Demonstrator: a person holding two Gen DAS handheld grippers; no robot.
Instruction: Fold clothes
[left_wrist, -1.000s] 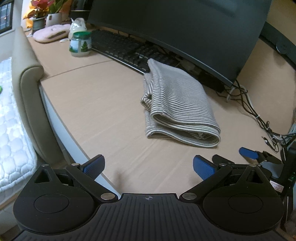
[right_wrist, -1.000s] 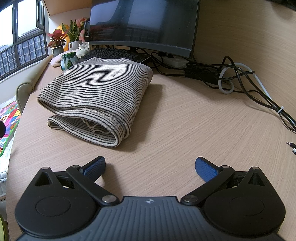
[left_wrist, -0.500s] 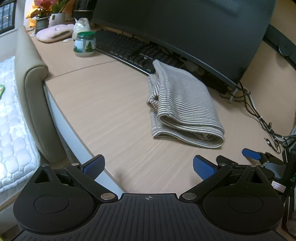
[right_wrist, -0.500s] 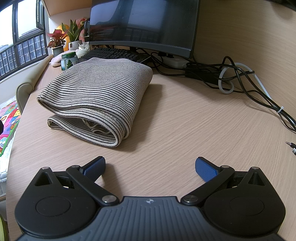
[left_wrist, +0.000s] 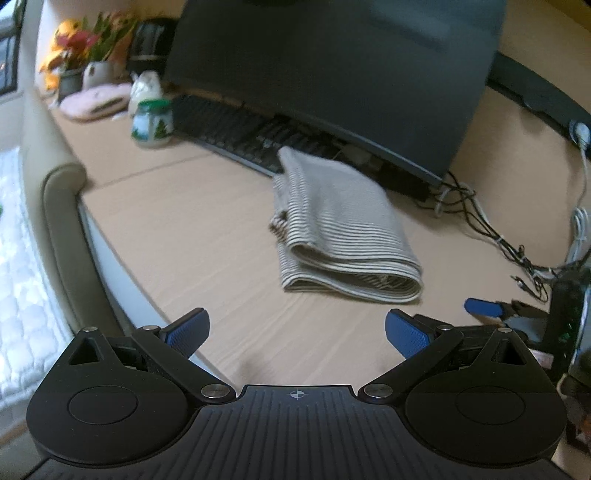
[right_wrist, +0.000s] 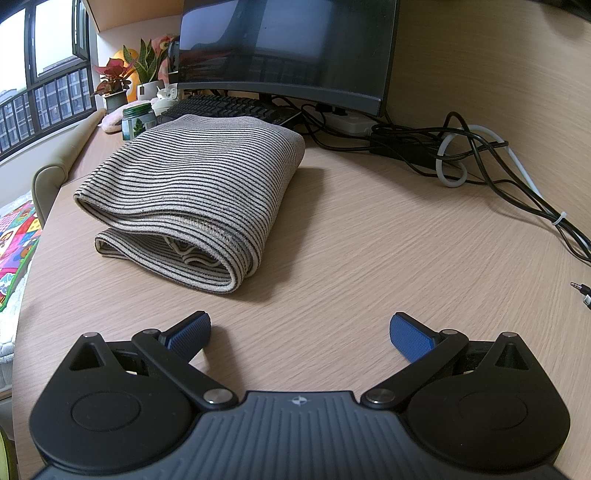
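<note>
Striped garment (right_wrist: 192, 192) lies folded in compact bundle on wooden desk (right_wrist: 369, 258), before keyboard (right_wrist: 221, 105). Left gripper (left_wrist: 295, 328) and right gripper (right_wrist: 299, 328) both spread wide, empty, clear of cloth. Folding looks finished; best retreat without snagging rolled edge.

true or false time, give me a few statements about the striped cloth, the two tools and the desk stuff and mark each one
1. The striped cloth lies folded on the desk. True.
2. The right tool is clamped on the cloth. False: it is open and clear of the cloth.
3. The left tool is open and holds nothing. True.
4. The green-lidded jar sits on top of the cloth. False: it stands on the desk beyond it.
5. A keyboard lies in front of the monitor. True.
6. The cables drape over the cloth. False: they lie apart from it, off to one side.
</note>
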